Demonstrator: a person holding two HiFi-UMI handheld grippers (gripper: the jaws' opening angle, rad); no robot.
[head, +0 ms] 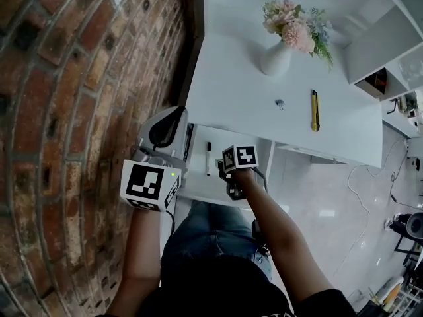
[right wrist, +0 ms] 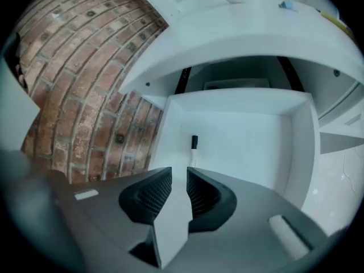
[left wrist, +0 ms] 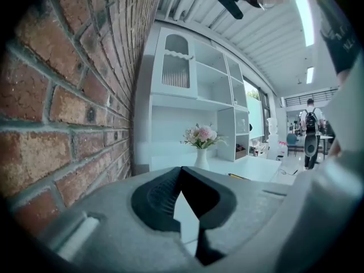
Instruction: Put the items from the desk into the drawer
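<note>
An open white drawer juts out under the white desk. In it lies a white pen with a black cap. On the desk top lie a yellow utility knife and a small metal clip. My right gripper hangs above the drawer, pointing steeply down at it, jaws open by a narrow gap with nothing between them. My left gripper is held near the brick wall, its tips touching, empty.
A white vase of pink flowers stands at the back of the desk. A brick wall runs along the left. White shelving rises behind the desk. A person with a backpack stands far off.
</note>
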